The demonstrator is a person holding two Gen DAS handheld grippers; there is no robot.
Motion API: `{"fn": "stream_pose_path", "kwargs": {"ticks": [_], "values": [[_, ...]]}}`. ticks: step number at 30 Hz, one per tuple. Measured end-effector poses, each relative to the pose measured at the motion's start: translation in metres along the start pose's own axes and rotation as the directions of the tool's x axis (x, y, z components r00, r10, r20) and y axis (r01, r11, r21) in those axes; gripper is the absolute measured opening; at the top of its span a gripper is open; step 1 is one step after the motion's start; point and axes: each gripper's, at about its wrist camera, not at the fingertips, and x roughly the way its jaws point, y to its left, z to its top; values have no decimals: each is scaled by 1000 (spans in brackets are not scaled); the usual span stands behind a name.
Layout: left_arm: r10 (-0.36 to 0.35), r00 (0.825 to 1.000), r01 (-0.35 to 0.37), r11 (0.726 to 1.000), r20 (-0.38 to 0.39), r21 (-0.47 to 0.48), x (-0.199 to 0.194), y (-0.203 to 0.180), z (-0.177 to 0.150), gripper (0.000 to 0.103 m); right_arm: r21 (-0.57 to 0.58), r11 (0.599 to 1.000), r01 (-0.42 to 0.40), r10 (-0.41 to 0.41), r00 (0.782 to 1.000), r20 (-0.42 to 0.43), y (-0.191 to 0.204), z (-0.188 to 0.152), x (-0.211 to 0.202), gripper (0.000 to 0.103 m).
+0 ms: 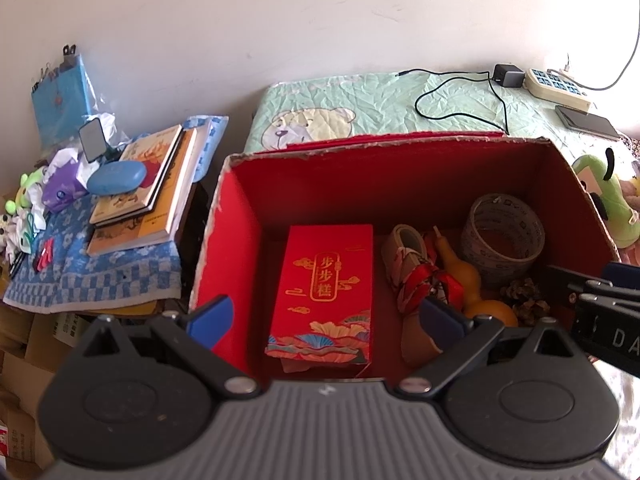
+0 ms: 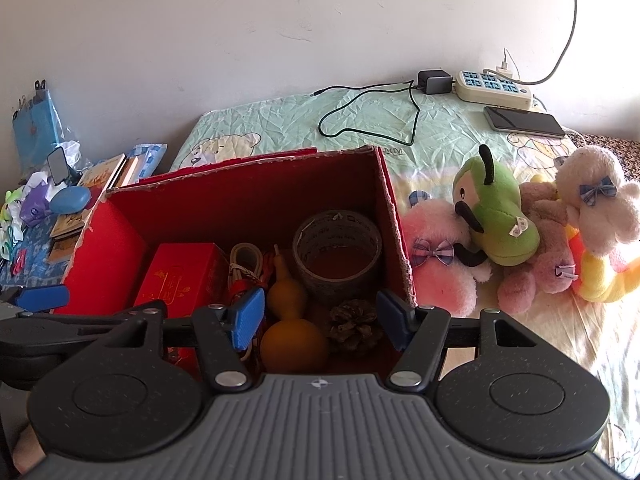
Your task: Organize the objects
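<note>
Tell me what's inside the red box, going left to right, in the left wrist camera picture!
red packet → orange gourd → pine cone, with the tape roll standing behind the gourd and cone at the right end.

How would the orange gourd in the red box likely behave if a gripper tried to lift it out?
The gourd looks smooth and glossy, so the fingers may slip on it. Its rounded bulbs suggest it would roll or twist if nudged; the narrow waist seems the safest grip. It lies wedged between the pinecone and the red cord bundle, which may drag along.
</note>
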Motion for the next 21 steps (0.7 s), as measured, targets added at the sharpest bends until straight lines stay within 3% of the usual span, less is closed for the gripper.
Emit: {"fn": "stream_pose_path", "kwargs": {"ticks": [21], "values": [[2, 1000, -2, 1000, -1, -3, 3, 4, -1, 99, -5, 1000, -14, 14, 1000, -5, -1, -1, 1, 60]]}}
